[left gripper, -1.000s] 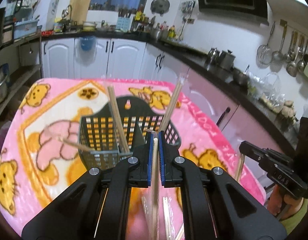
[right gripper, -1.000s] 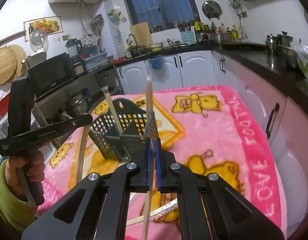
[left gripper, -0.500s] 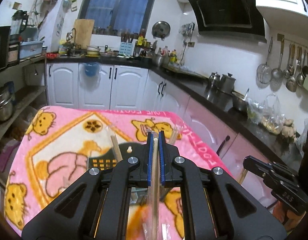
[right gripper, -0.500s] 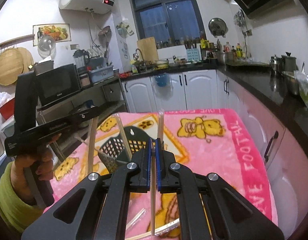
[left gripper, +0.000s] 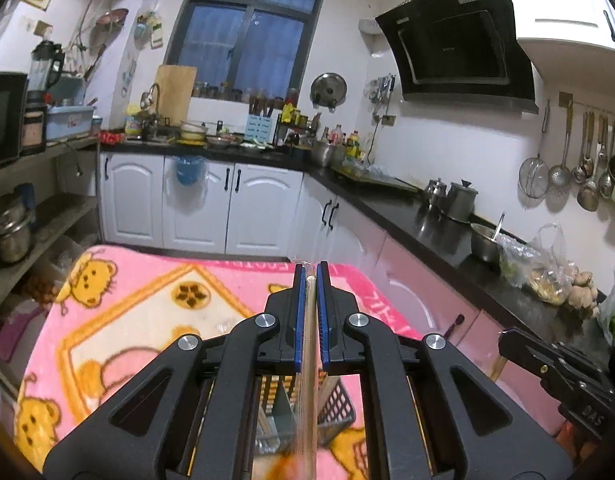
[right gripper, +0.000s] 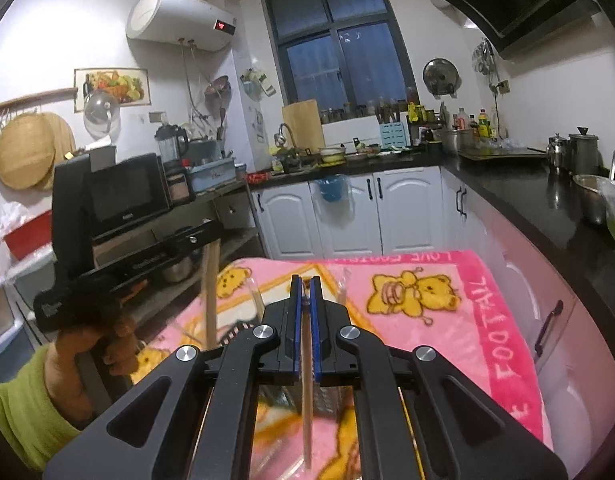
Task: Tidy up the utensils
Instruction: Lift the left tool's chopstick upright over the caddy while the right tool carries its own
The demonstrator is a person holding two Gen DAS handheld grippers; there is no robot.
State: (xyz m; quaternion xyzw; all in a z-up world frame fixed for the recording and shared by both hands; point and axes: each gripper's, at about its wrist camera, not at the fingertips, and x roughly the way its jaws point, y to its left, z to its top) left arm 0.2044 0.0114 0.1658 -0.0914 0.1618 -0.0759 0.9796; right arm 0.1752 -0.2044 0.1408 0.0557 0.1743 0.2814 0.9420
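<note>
Pink bear-print blanket over the desk (left gripper: 155, 292) now fills less of both views, since the left gripper (left gripper: 311, 320) and right gripper (right gripper: 306, 330) have lifted, jaws clenched on one chopstick (left gripper: 309, 380) each above the black basket (left gripper: 339, 408), likely readying insertion.

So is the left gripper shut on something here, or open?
Shut. The left gripper has its blue pads pressed against a wooden chopstick running between them; the right-wrist view shows that stick hanging below it.
</note>
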